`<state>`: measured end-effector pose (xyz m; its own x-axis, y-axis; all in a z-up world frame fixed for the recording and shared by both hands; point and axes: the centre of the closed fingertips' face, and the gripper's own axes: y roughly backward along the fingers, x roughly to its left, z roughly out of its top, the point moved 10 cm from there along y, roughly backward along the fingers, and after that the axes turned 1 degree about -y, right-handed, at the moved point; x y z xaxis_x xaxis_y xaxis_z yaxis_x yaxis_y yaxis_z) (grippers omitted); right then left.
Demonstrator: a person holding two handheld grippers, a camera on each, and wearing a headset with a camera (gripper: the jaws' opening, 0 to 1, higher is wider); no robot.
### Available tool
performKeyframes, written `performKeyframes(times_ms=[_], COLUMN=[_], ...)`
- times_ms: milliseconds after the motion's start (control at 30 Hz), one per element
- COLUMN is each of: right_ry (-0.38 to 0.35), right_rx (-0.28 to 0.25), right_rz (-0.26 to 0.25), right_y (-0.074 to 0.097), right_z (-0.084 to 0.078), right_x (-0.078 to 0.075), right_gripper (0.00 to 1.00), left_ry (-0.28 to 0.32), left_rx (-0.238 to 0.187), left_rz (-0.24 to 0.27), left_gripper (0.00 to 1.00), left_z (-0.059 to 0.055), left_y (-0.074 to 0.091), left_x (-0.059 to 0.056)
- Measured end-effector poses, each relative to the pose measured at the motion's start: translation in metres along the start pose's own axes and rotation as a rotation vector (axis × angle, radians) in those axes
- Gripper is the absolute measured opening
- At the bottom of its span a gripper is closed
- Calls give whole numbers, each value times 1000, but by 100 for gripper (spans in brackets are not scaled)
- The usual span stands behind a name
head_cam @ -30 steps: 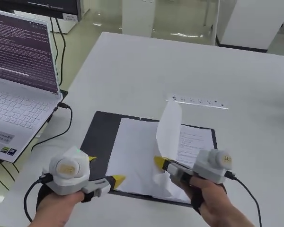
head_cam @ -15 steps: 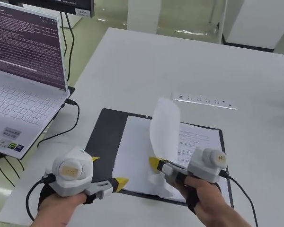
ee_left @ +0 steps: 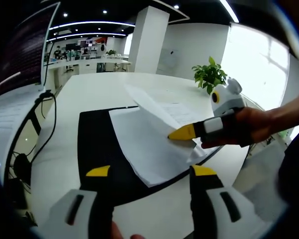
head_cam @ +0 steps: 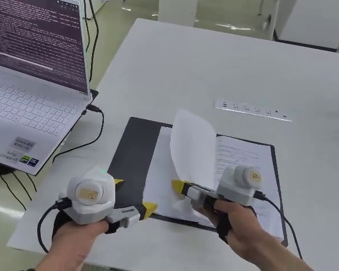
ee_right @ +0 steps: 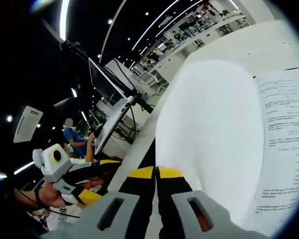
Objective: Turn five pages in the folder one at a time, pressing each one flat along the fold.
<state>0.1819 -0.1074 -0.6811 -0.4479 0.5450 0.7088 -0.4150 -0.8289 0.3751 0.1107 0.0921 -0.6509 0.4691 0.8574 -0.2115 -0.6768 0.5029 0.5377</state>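
Observation:
An open black folder (head_cam: 130, 151) lies on the white table, with white sheets on its left half and a printed page (head_cam: 240, 164) on its right. My right gripper (head_cam: 179, 187) is shut on the lower edge of a page (head_cam: 193, 148), which stands lifted and curled over the fold. That same page (ee_right: 209, 129) spreads above the closed yellow tips (ee_right: 156, 173) in the right gripper view. My left gripper (head_cam: 133, 197) is open at the folder's lower left corner, its yellow fingertips (ee_left: 99, 171) apart over the black cover (ee_left: 97, 144), holding nothing. The lifted page (ee_left: 154, 112) and the right gripper (ee_left: 189, 132) appear in the left gripper view.
An open laptop (head_cam: 31, 84) with cables stands at the table's left edge. A white power strip (head_cam: 253, 110) lies beyond the folder. Bare tabletop (head_cam: 192, 62) stretches behind it. The table's near edge runs just below my hands.
My right gripper has carried the held page leftward, so it now leans further over the left half. The head camera has shifted too. The left gripper stays open near the folder's corner.

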Motion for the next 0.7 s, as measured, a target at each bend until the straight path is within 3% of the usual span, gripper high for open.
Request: performKeyframes(times_ms=[333, 700], right_ry=[-22, -109], right_rx=[29, 46], right_rz=[1, -20], right_y=[-23, -45], right_z=[-9, -29], right_x=[2, -6], right_gripper=[0, 0], left_ry=[-24, -9], left_rx=[3, 17], left_rz=[5, 9], left_gripper=[61, 60], left_z=[5, -4], left_y=[9, 14], left_x=[10, 11])
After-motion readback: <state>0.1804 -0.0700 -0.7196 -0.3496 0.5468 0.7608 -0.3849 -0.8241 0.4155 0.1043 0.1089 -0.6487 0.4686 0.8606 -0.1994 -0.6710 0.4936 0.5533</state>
